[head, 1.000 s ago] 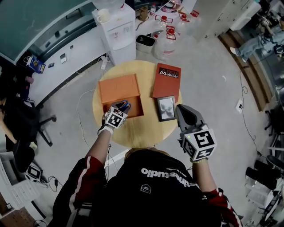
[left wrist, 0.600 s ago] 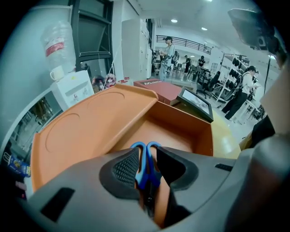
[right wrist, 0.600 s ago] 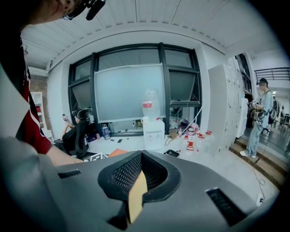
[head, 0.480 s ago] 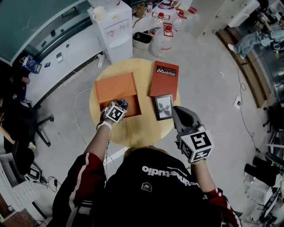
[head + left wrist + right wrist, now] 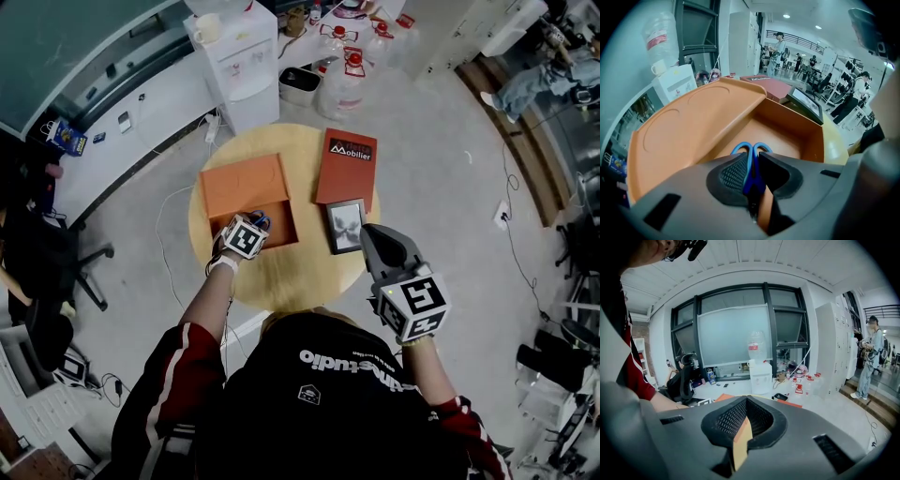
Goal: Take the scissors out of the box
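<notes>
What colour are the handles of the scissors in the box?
The scissors' handles are blue, clearest in the left gripper view.

The scissors point(image 5: 749, 157) show only their blue handle loops. The blades are hidden behind the clamping pads of the left gripper point(image 5: 753, 165). In the head view its marker cube point(image 5: 246, 239) covers nearly all of the scissors and part of the floor of the box point(image 5: 242, 186). The near edge of the table point(image 5: 291, 272) is hidden by the person point(image 5: 347, 394). In the right gripper view, the right gripper point(image 5: 746, 414) blocks the table except for a narrow strip between its jaws. The picture in the frame point(image 5: 345, 225) is too small to tell. The small print on the book point(image 5: 348, 169) is unreadable.
</notes>
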The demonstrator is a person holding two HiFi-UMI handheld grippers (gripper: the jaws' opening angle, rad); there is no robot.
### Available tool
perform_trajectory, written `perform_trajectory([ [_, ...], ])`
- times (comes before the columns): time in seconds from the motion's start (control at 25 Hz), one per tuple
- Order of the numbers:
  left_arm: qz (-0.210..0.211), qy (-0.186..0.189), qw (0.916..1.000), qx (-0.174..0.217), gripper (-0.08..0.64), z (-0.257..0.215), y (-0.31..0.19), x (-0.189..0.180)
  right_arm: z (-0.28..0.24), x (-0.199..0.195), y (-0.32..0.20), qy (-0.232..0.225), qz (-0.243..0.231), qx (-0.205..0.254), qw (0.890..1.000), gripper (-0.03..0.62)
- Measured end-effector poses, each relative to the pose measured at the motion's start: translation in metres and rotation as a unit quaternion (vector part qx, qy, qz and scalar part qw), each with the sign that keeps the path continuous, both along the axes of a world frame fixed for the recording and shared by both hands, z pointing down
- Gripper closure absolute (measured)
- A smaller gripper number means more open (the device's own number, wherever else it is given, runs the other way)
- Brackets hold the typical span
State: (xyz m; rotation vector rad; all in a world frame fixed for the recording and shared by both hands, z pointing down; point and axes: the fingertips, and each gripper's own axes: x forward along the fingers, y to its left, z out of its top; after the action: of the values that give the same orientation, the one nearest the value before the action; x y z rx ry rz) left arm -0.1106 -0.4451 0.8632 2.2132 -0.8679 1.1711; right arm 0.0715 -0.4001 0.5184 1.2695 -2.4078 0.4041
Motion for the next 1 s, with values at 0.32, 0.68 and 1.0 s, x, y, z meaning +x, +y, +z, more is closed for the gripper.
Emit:
perform_trajectory([
  [0.32,0.017,-0.016,0.9993,0.028,0.471,-0.010,0.002,0.004,-0.005,0.004,0.007,0.006,0.005,0.006,1.000,0.565],
  [0.68,0.012,-0.006,0.9980,0.061,0.471,-0.037,0.011,0.007,-0.015,-0.002,0.019,0.003,-0.001,0.016,1.000,0.565],
  [1.0,0.004,0.006,0.9955,0.094,0.471,-0.065,0.024,0.005,-0.027,-0.011,0.032,-0.007,-0.007,0.026,1.000,0.565],
])
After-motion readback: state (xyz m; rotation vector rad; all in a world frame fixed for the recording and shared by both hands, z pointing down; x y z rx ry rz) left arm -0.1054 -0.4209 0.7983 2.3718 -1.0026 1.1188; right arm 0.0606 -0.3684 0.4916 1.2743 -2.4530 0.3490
